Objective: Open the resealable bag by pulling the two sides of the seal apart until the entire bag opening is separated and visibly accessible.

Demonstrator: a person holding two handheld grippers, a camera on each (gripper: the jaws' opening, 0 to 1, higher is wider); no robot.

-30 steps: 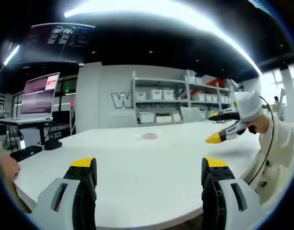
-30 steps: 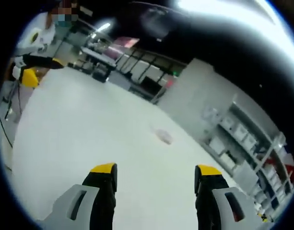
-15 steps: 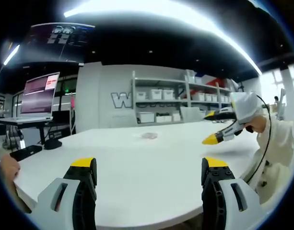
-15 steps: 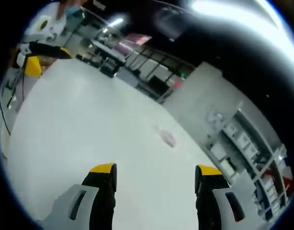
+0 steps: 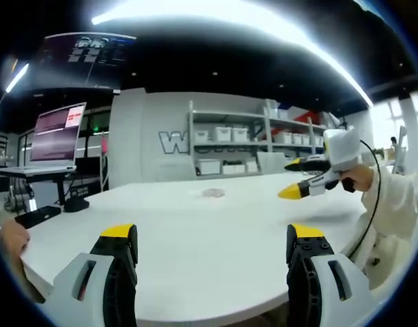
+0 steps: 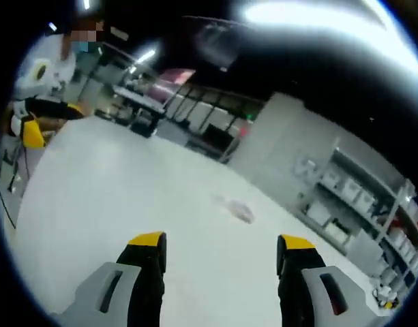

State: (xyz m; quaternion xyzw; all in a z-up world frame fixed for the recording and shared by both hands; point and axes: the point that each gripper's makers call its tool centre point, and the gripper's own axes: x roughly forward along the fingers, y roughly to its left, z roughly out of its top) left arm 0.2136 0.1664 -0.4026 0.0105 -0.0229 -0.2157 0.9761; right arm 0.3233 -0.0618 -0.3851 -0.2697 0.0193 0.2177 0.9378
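A small clear resealable bag (image 5: 213, 193) lies flat near the far side of the white table (image 5: 195, 238); in the right gripper view the bag (image 6: 237, 209) sits ahead of the jaws, well out of reach. My left gripper (image 5: 212, 235) is open over the table's near edge, holding nothing. My right gripper (image 6: 221, 240) is open above the table, also holding nothing. The right gripper (image 5: 303, 184) comes in from the right of the left gripper view, its yellow tips apart. The left gripper (image 6: 33, 121) shows at the far left of the right gripper view.
A person in white (image 5: 393, 204) stands at the table's right end. A black device (image 5: 35, 218) and a hand (image 5: 11, 238) are at the left edge. Shelves with white bins (image 5: 243, 146) line the back wall; a monitor (image 5: 56, 133) stands left.
The right gripper has swung left towards the bag and levelled out; the bag now sits a little nearer its jaws. The left gripper has held still.
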